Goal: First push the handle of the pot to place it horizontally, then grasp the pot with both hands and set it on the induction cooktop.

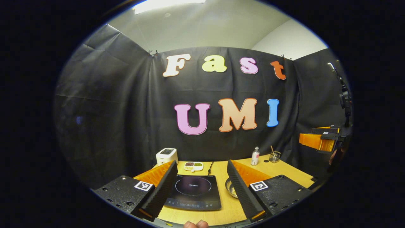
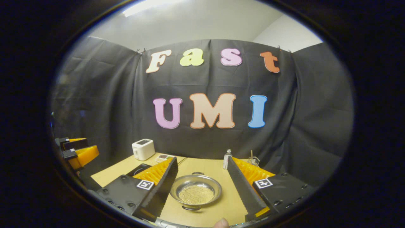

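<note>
The worktop [image 1: 278, 171] is a pale wooden surface set against the booth's black cloth wall. On it, the induction cooktop [image 1: 193, 192] lies flat, seen in the left gripper view between my left fingers. My left gripper [image 1: 200, 190] hangs above it with fingers spread wide apart, grasping nothing. My right gripper [image 2: 202, 193] likewise has its fingers released and wide, clear of everything.

The pot [image 2: 195, 191], a shallow metal pan holding pale grains, sits on the worktop to the right of the cooktop and apart from it. In the right gripper view it lies between my right fingers, untouched, with one handle toward the camera and one toward the wall.

A white toaster [image 1: 166, 155] stands at the back left of the worktop, near the wall. A small flat scale-like item [image 1: 193, 166] lies just behind the cooktop. At the back right stand a small bottle [image 1: 255, 156] and, beside it, a glass holder [image 1: 274, 156] with sticks.
</note>
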The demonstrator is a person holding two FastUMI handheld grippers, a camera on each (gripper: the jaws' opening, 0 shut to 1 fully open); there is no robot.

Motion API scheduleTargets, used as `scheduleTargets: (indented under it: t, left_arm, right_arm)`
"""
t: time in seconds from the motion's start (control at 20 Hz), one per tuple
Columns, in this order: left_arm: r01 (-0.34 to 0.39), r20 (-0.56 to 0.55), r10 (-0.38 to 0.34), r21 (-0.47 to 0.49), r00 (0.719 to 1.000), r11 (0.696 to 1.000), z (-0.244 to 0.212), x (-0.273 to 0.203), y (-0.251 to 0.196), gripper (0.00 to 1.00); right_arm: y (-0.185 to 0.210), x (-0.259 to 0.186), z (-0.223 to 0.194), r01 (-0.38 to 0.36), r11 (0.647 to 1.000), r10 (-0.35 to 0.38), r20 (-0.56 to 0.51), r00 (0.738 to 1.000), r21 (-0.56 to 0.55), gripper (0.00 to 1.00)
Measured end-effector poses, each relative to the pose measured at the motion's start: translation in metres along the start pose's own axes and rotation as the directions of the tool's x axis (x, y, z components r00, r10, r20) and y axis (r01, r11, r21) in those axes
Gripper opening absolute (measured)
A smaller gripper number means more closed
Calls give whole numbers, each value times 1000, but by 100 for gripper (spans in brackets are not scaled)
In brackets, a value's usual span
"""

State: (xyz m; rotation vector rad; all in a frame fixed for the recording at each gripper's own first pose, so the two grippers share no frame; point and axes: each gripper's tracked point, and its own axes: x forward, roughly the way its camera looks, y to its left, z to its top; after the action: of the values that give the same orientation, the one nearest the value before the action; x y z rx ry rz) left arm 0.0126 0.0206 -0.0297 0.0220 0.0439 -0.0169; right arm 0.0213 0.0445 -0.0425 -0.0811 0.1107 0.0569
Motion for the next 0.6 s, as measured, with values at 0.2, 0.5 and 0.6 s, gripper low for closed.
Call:
scheduleTargets:
  t: [0.2, 0.5, 0.6]
  left_arm:
    - [-18, -14, 17, -31, 1000, 999, -6, 14, 3, 96]
    - [-55, -49, 55, 11, 997, 998, -10, 44, -13, 96]
    - [-78, -47, 81, 50, 996, 996, -11, 53, -16, 96]
  right_arm:
    - [14, 17, -18, -45, 999, 43, -53, 998, -27, 80]
    - [14, 54, -47, -117, 993, 115, -111, 987, -5, 49]
    - [15, 66, -54, -157, 987, 159, -131, 979, 26, 40]
